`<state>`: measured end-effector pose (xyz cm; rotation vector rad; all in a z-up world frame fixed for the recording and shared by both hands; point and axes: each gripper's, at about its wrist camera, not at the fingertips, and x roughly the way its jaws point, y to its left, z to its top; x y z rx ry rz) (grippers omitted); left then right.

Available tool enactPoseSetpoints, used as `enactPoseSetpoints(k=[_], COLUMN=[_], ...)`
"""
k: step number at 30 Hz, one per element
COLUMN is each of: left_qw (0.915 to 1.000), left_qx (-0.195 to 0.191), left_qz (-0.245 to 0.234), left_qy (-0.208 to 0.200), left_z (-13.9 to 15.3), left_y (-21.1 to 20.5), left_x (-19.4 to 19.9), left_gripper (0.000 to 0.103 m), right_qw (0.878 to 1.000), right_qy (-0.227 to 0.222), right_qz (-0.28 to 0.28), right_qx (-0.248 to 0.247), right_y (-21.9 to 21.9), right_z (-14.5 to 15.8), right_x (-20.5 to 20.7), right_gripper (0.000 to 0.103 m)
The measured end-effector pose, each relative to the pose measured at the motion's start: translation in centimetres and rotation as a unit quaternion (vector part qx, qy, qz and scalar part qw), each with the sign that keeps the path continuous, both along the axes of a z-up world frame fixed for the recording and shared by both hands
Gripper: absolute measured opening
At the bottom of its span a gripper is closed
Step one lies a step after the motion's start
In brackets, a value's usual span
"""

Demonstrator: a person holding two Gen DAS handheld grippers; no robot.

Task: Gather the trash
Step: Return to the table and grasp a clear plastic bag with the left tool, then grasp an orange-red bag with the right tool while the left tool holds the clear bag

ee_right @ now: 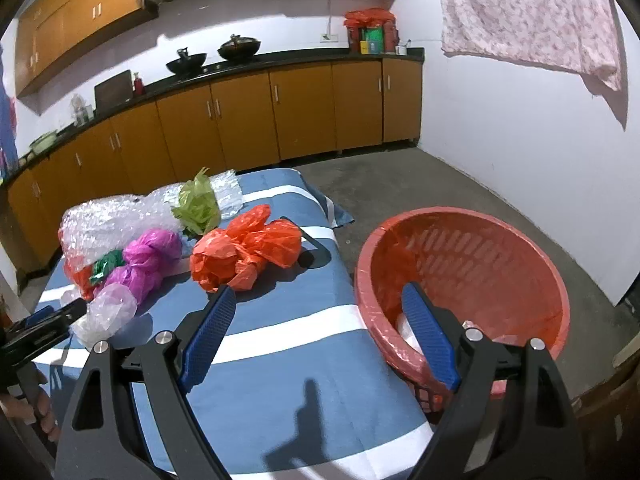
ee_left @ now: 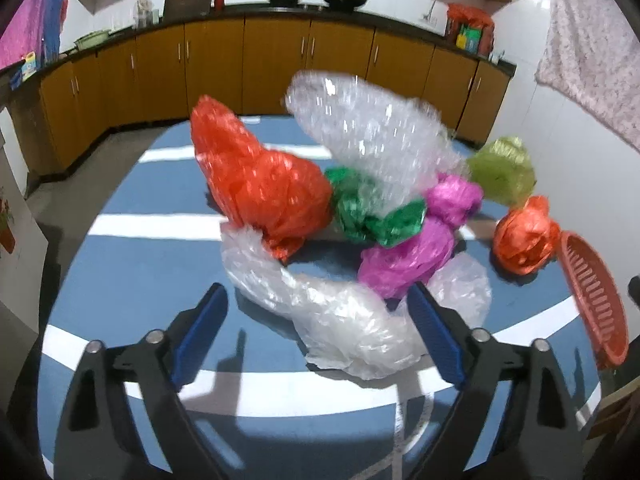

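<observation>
Crumpled plastic bags lie on a table under a blue, white-striped cloth point(ee_left: 120, 280). My left gripper point(ee_left: 318, 292) is open, and a clear bag point(ee_left: 340, 320) lies between its blue fingers. Behind that bag sit a big red-orange bag point(ee_left: 260, 184), bubble wrap point(ee_left: 372, 128), a green bag point(ee_left: 368, 212), a magenta bag point(ee_left: 420, 248), a yellow-green bag point(ee_left: 504, 172) and a small orange bag point(ee_left: 524, 240). My right gripper point(ee_right: 319, 291) is open and holds nothing. It hangs over the table's right side, between the orange bag point(ee_right: 244, 256) and a red basket point(ee_right: 520, 248).
The basket stands off the table's right edge, with something white in its bottom point(ee_right: 408, 332). Brown kitchen cabinets point(ee_right: 240, 120) run along the far wall, and bare concrete floor point(ee_right: 420, 184) lies beyond the table. A hand point(ee_right: 36, 412) shows at the lower left.
</observation>
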<state>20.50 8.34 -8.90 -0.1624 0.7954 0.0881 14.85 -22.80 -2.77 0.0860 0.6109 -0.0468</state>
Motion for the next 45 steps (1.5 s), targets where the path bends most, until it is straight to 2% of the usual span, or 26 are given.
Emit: enactPoseSetpoints(k=[5, 7, 10, 13, 15, 23, 29, 37, 38, 45], left_qw=[0.9998, 0.9997, 0.9995, 0.9992, 0.9992, 0.9994, 0.9994, 0.9991, 0.9991, 0.9991], left_qx=[-0.012, -0.018, -0.015, -0.011, -0.010, -0.016, 0.002, -0.004, -0.004, -0.010], left_qz=[-0.006, -0.012, -0.028, -0.037, -0.038, -0.025, -0.005, 0.019, 0.019, 0.015], left_qy=[0.014, 0.013, 0.007, 0.003, 0.000, -0.018, -0.034, -0.037, -0.037, -0.037], left_z=[-1.3, -1.4, -1.2, -1.2, -1.1, -0.3, 0.4, 0.5, 0.5, 0.3], left_y=[0.1, -0.1, -0.3, -0.2, 0.2, 3.9, 6.1, 8.0, 8.0, 7.8], left_x=[-0.1, -0.2, -0.3, -0.4, -0.6, -2.1, -2.8, -2.4, -2.4, -2.1], left_gripper=[0.081, 0.073, 0.047, 0.037, 0.034, 0.032, 0.032, 0.032, 0.032, 0.032], right_qw=[1.000, 1.000, 1.000, 1.000, 1.000, 0.999, 0.999, 0.998, 0.998, 0.998], right_qy=[0.003, 0.005, 0.007, 0.008, 0.011, 0.029, 0.034, 0.053, 0.060, 0.061], right_qz=[0.005, 0.008, 0.011, 0.016, 0.019, 0.029, -0.001, -0.021, -0.016, -0.002], right_qx=[-0.003, -0.004, -0.005, -0.003, 0.000, 0.018, 0.041, 0.004, 0.002, -0.002], right_y=[0.7, 1.0, 1.6, 2.1, 2.4, 4.5, 5.9, 8.1, 8.2, 7.8], right_z=[-0.2, -0.4, -0.5, -0.7, -0.8, -1.9, -2.4, -4.0, -4.4, -4.5], right_x=[0.5, 0.8, 1.1, 1.5, 1.8, 4.8, 8.2, 11.1, 11.3, 10.4], right_gripper=[0.085, 0.085, 0.085, 0.085, 0.085, 0.078, 0.077, 0.077, 0.067, 0.041])
